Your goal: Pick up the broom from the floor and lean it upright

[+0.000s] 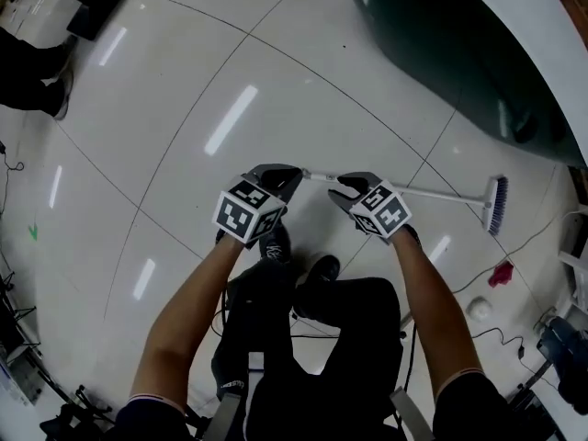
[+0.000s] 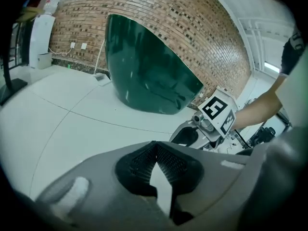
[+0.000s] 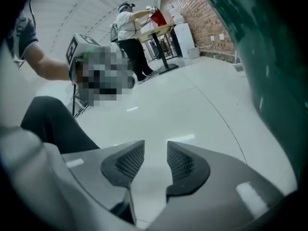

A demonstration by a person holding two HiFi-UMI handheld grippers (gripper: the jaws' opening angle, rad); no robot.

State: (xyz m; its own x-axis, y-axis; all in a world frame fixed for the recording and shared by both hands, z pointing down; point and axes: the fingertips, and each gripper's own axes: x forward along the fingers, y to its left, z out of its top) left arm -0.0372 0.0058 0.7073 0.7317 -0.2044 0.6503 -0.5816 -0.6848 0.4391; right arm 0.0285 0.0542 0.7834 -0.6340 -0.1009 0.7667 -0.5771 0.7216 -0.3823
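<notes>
The broom lies flat on the pale tiled floor, its thin white handle (image 1: pixel 441 194) running right to a head with blue bristles (image 1: pixel 497 205). Both grippers hover at the handle's left end. The left gripper (image 1: pixel 287 178) is by the handle's tip, its jaws shut tip to tip with nothing between them (image 2: pixel 155 146). The right gripper (image 1: pixel 344 189) is just right of it, over the handle. Its jaws (image 3: pixel 155 150) stand open, and only bare floor shows in the gap. The broom appears in neither gripper view. From the left gripper view the right gripper (image 2: pixel 211 124) is close by.
A large dark green curved body (image 1: pixel 441 53) stands beyond the broom, in front of a brick wall (image 2: pixel 168 18). A red rag (image 1: pixel 501 272), a white object (image 1: pixel 479 309) and cables (image 1: pixel 501 338) lie at the right. A person (image 3: pixel 129 32) stands at a far table. My shoes (image 1: pixel 322 269) are below the grippers.
</notes>
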